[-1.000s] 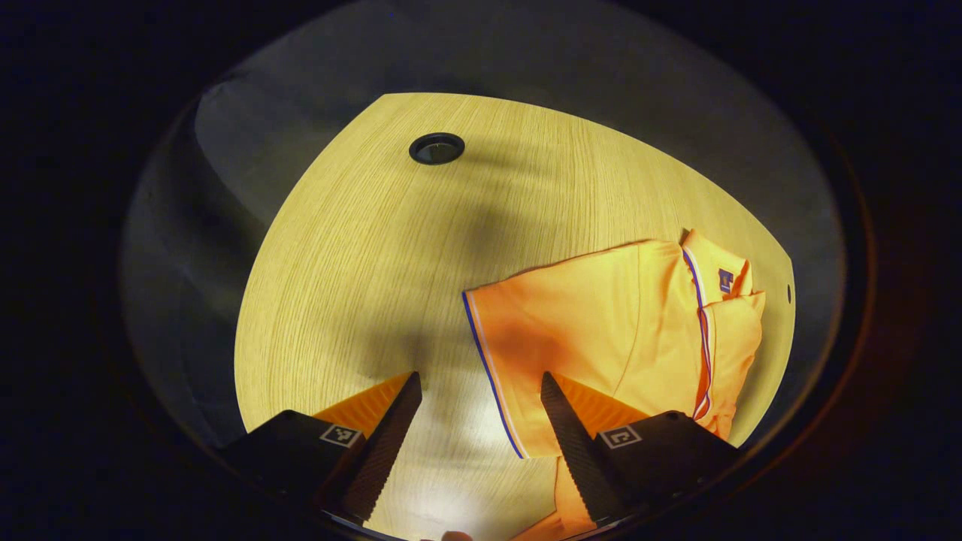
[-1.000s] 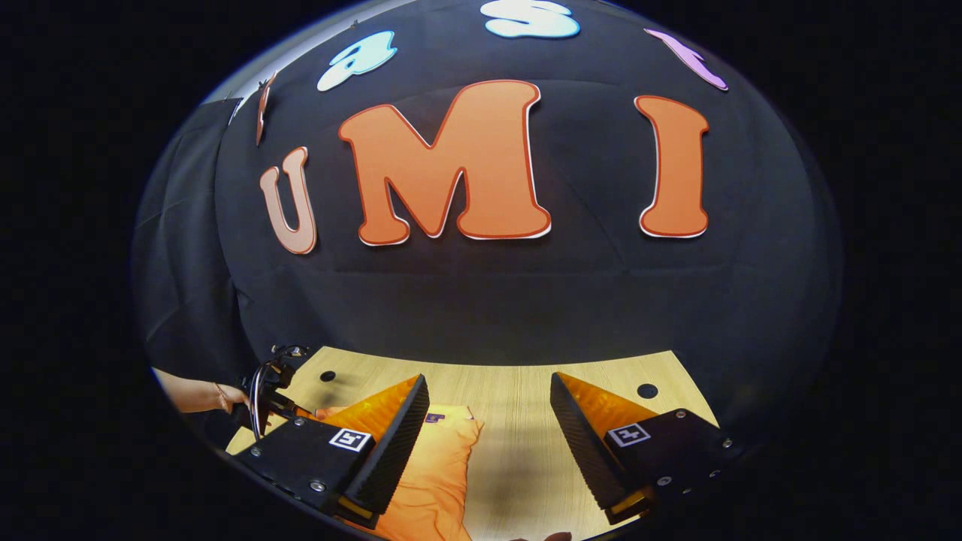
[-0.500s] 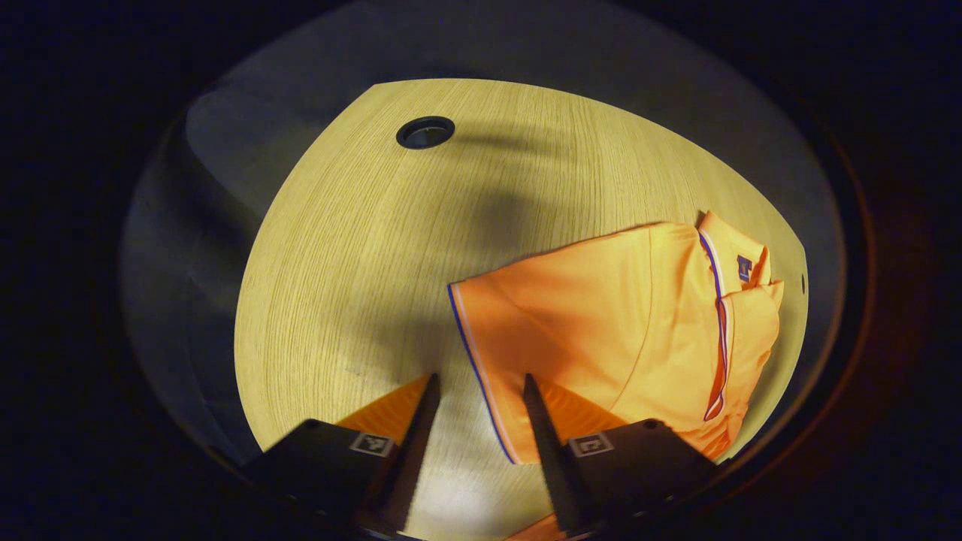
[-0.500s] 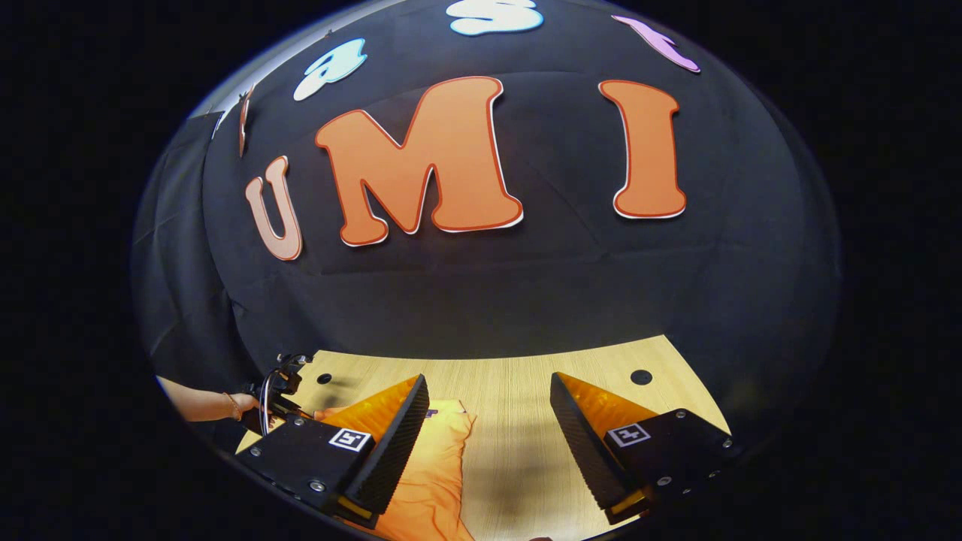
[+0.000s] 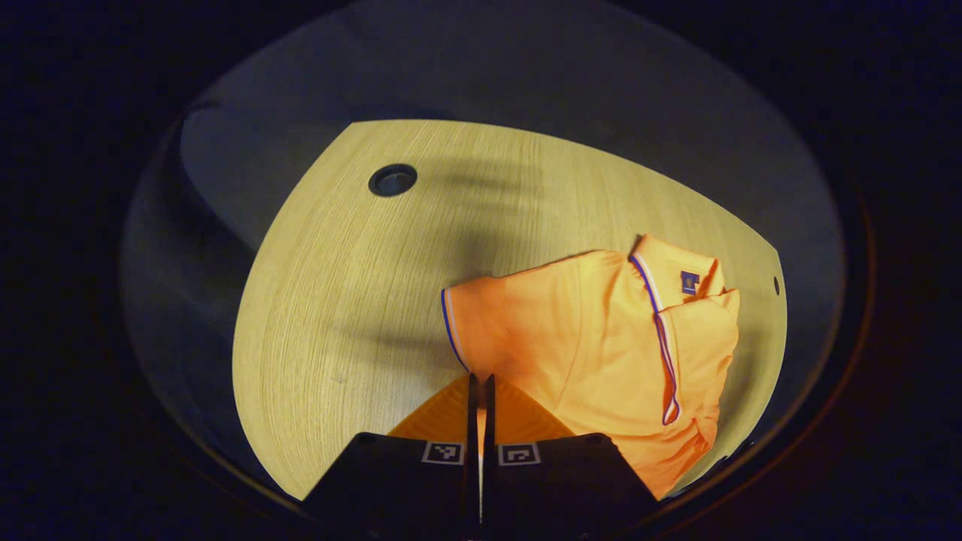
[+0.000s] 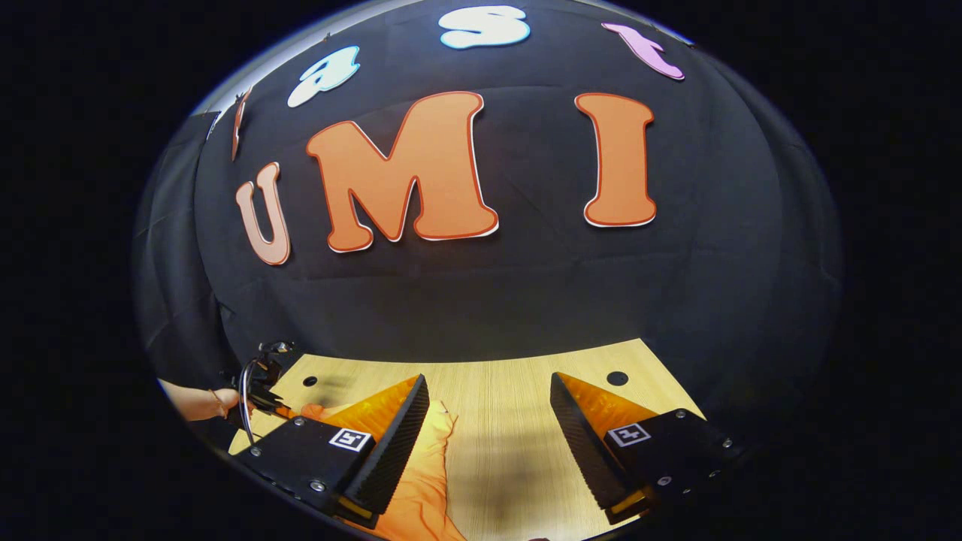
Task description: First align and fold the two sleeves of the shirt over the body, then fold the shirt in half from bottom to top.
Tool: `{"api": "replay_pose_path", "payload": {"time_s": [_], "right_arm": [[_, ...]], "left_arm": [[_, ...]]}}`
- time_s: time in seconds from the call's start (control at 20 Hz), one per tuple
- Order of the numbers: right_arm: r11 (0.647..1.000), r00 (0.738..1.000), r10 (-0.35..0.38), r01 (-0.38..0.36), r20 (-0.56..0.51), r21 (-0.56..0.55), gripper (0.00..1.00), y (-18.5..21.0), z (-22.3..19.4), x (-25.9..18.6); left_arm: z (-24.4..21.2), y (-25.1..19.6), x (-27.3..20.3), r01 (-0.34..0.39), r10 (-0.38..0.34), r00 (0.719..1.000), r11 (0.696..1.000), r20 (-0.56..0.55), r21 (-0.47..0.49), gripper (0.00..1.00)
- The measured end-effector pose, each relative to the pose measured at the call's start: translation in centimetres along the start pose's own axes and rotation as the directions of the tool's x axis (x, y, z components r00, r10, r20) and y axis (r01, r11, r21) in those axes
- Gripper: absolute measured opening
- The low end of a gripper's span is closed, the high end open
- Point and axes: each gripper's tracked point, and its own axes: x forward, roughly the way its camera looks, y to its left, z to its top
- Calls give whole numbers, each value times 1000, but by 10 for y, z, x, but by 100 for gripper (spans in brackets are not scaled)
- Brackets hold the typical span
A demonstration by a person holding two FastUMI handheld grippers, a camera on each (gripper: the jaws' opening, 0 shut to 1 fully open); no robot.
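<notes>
The orange polo shirt [image 5: 594,353] lies on the wooden table [image 5: 353,293], its collar [image 5: 676,278] to the right in the left gripper view. Its sleeve, hemmed with a blue and white stripe [image 5: 449,319], points left. My left gripper [image 5: 479,383] is shut on the lower end of that sleeve hem. In the right gripper view my right gripper [image 6: 488,382] hangs open over the table [image 6: 511,451], nothing between its fingers. A part of the shirt [image 6: 428,473] lies under its left finger. Farther left, a hand [image 6: 197,403] holds the left gripper [image 6: 259,382] at the shirt.
A round cable hole [image 5: 391,180] sits in the table's far left part, and a small hole [image 5: 776,285] lies by the collar. The right gripper view has two holes [image 6: 617,378] [image 6: 310,381] near the table's back edge, before the black cloth wall [image 6: 526,300].
My left gripper went from open to shut, closing on the sleeve hem. The right gripper stayed open and shifted only slightly.
</notes>
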Motion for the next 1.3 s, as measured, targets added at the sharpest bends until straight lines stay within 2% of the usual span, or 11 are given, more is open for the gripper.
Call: {"api": "replay_pose_path", "payload": {"time_s": [0.15,0.35,0.45,0.65,0.85,1.1,1.15,1.2,1.3], "right_arm": [[1000,1000,-2,2,16,20,99,0,2,-11],[999,999,-29,28,40,23,99,-12,7,-27],[998,997,-52,50,49,30,98,-23,9,-35],[995,994,-98,96,39,38,98,-45,0,-45],[990,992,-127,127,-1,57,98,-61,-17,-47],[988,990,-138,140,-31,63,99,-69,-29,-46],[989,991,-131,133,-33,69,98,-67,-29,-43],[990,991,-125,128,-39,67,98,-65,-32,-41],[991,992,-117,120,-52,58,99,-62,-38,-37]], "left_arm": [[20,-54,-37,81,-86,993,994,76,76,2],[25,-139,-60,180,-201,976,962,84,206,2],[15,-183,-53,208,-232,971,938,57,276,2],[-8,-239,-35,243,-250,968,913,-21,327,2],[-29,-249,-11,226,-213,974,927,-77,298,2],[-39,-266,8,241,-231,971,944,-70,225,5],[-36,-269,8,246,-240,969,946,-54,211,8],[-33,-268,4,251,-249,968,948,-32,194,21],[-31,-265,-1,257,-260,966,952,-3,169,66]]}}
